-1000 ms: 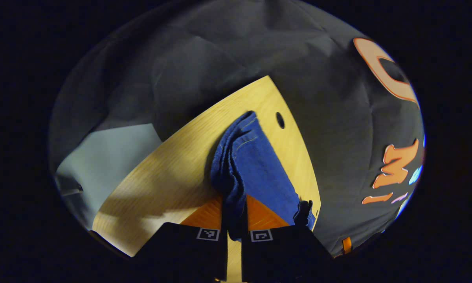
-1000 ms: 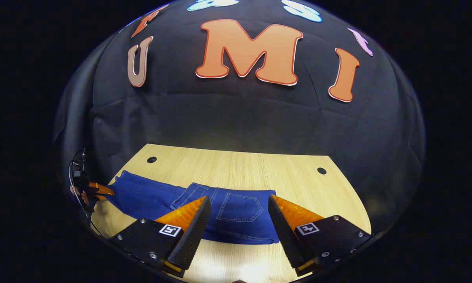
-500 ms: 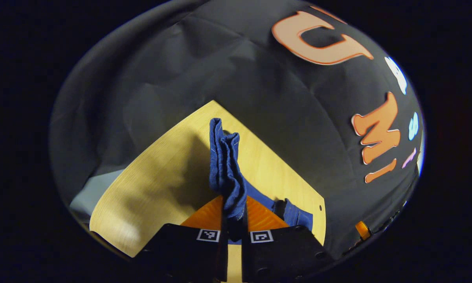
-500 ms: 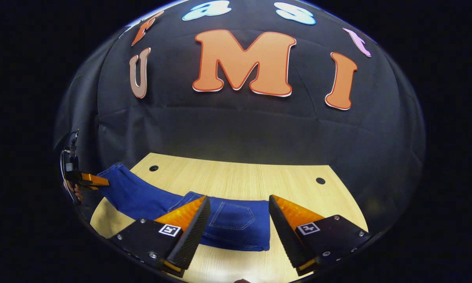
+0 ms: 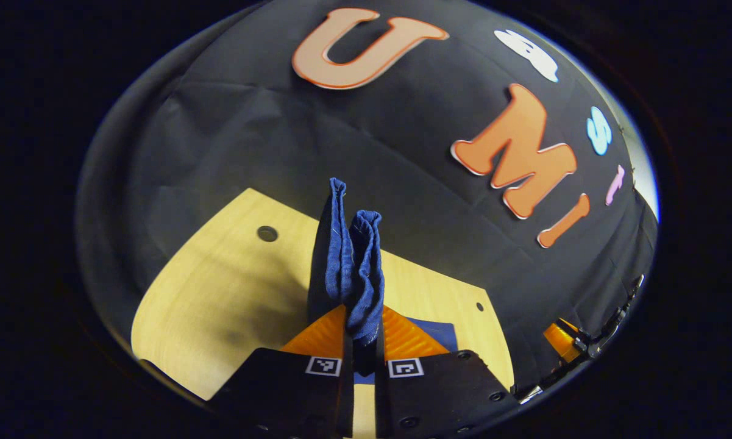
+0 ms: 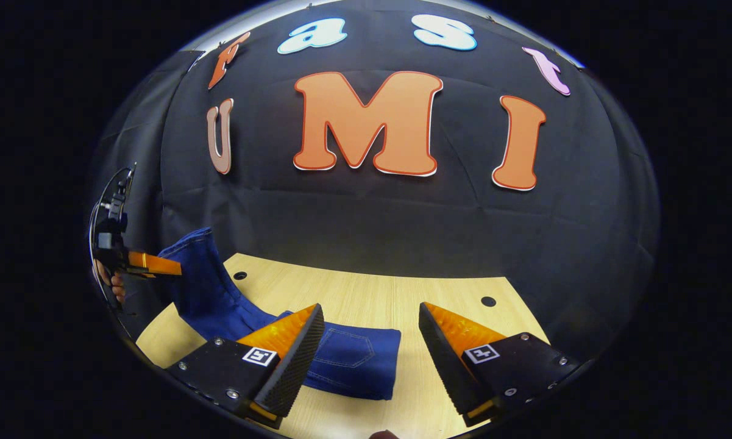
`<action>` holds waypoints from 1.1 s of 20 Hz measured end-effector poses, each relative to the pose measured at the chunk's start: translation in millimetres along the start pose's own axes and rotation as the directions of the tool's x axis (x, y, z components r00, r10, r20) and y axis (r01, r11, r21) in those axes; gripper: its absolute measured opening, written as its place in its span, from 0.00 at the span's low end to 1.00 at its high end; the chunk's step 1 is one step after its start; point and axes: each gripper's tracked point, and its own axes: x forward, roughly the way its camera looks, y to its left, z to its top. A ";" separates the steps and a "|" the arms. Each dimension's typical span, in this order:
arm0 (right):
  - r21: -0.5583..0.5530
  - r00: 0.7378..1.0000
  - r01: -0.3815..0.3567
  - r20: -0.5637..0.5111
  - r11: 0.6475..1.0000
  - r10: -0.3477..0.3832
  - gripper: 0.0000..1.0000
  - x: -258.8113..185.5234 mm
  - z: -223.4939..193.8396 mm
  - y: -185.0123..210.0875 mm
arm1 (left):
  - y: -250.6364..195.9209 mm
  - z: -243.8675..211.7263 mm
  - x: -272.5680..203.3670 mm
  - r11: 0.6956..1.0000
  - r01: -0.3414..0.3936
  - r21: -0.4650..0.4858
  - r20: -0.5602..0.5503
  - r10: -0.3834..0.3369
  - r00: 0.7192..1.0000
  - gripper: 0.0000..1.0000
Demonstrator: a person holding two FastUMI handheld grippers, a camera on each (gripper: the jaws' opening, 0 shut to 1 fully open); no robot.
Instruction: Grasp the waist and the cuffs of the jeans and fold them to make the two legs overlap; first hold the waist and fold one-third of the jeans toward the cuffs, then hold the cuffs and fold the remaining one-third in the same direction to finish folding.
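Jeans [image 6: 347,360] of dark blue denim lie partly on the wooden table [image 6: 402,292] and partly in the air. Seen in the right gripper view from the left edge inward, a hand [image 6: 114,283] holds the left gripper [image 6: 169,267], which is lifted above the table's left end and has the cuff end [image 6: 198,256] of the jeans pinched at its tip. From there the legs hang down in a curve to the tabletop and run on to the folded waist part, where a back pocket [image 6: 347,355] with pale stitching faces up. That folded part lies flat near the front edge of the table, behind the left finger of the right gripper [image 6: 372,360]. The right gripper hovers over the table with its two fingers spread wide and nothing between them; bare wood shows in the gap and the fabric reaches only a little way into it. Two small round holes [image 6: 488,301] sit near the back corners of the table. In the left gripper view, the left gripper [image 5: 362,329] has its fingers closed tight on the bunched cuffs [image 5: 353,262], which stand up from between them as a narrow upright bundle. Low on the tabletop to the right of the fingers a flat patch of the jeans [image 5: 436,332] shows. At the far right edge the right gripper [image 5: 564,341] appears, well apart.
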 end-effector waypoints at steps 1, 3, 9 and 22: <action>0.000 1.000 -0.002 0.002 1.000 0.002 0.96 -2.4 -1.4 -4.5 | -18.3 -0.7 5.6 1.000 0.013 0.012 0.001 -0.013 1.000 0.14; 0.005 1.000 -0.007 0.006 1.000 0.007 0.96 -4.5 -4.0 -15.0 | -52.5 -8.1 12.9 0.998 0.044 0.051 -0.013 -0.044 0.999 0.13; 0.023 0.999 0.000 0.032 1.000 -0.001 0.96 -12.7 -4.0 -49.5 | -134.7 -50.6 52.8 0.983 0.100 0.156 -0.094 -0.086 0.992 0.13; 0.043 1.000 0.002 0.031 0.999 -0.003 0.96 -10.6 -18.0 -99.1 | -240.1 -164.5 89.8 0.933 0.186 0.308 -0.275 -0.100 0.956 0.41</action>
